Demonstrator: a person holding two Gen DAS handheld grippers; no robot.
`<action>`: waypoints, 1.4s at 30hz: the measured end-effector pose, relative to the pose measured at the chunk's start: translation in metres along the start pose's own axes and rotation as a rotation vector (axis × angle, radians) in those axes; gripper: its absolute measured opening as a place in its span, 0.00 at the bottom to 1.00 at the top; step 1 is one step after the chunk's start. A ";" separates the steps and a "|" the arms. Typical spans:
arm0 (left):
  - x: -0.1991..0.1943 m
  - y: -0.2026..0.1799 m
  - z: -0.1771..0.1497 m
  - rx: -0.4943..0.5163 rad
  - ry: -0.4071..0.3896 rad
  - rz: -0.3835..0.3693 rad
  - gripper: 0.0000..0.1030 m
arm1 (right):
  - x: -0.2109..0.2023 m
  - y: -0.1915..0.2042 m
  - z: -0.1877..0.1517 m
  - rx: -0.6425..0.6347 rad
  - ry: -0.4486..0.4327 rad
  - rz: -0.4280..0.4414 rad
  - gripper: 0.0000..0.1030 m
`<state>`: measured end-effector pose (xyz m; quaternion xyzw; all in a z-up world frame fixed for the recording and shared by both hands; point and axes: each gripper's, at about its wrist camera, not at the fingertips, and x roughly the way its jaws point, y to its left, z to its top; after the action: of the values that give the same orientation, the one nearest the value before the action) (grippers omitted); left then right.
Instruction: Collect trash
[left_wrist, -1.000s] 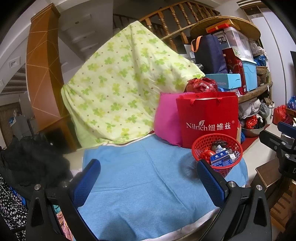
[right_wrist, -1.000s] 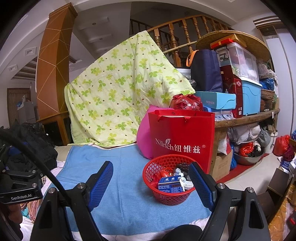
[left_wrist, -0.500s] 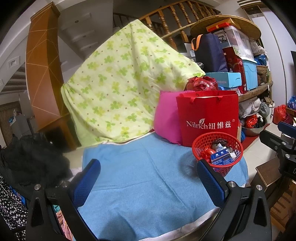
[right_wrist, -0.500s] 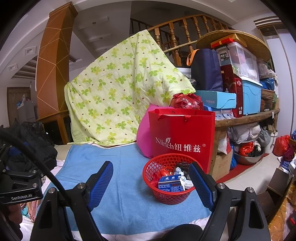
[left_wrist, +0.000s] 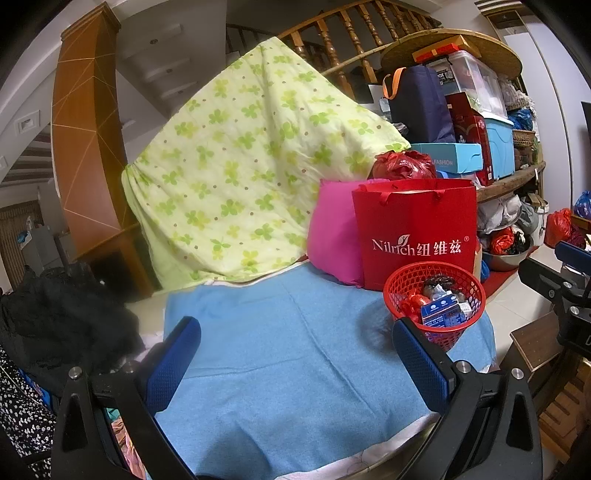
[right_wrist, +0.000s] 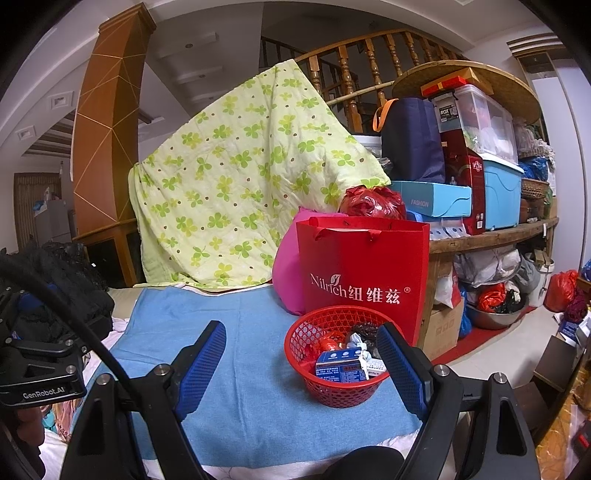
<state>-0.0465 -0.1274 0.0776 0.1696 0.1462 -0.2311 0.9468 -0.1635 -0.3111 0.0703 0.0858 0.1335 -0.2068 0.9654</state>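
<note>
A red plastic basket (left_wrist: 458, 295) (right_wrist: 295, 350) stands on the blue towel (left_wrist: 280, 354) (right_wrist: 251, 354) near its right edge. It holds trash: a blue and white carton (left_wrist: 441, 314) (right_wrist: 341, 367), red wrappers and dark bits. My left gripper (left_wrist: 295, 360) is open and empty above the towel, the basket just past its right finger. My right gripper (right_wrist: 301, 358) is open and empty, with the basket between its fingers' line and beyond them.
A red paper bag (left_wrist: 413, 229) (right_wrist: 364, 273) and a pink cushion (left_wrist: 332, 236) stand behind the basket. A green patterned quilt (left_wrist: 251, 162) hangs at the back. Cluttered shelves (right_wrist: 480, 177) stand right. Dark clothes (left_wrist: 62, 325) lie left.
</note>
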 end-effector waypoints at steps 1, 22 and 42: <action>0.001 -0.003 0.002 0.000 -0.002 0.000 1.00 | 0.000 0.000 0.000 0.001 -0.001 0.001 0.84; 0.002 0.001 -0.001 0.003 0.002 -0.003 1.00 | 0.000 0.001 0.000 -0.002 0.000 0.000 0.84; 0.017 0.000 -0.007 0.026 0.029 -0.025 1.00 | 0.017 -0.009 -0.009 -0.017 0.023 -0.034 0.84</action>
<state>-0.0335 -0.1311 0.0649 0.1835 0.1588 -0.2425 0.9393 -0.1543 -0.3234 0.0555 0.0774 0.1476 -0.2208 0.9610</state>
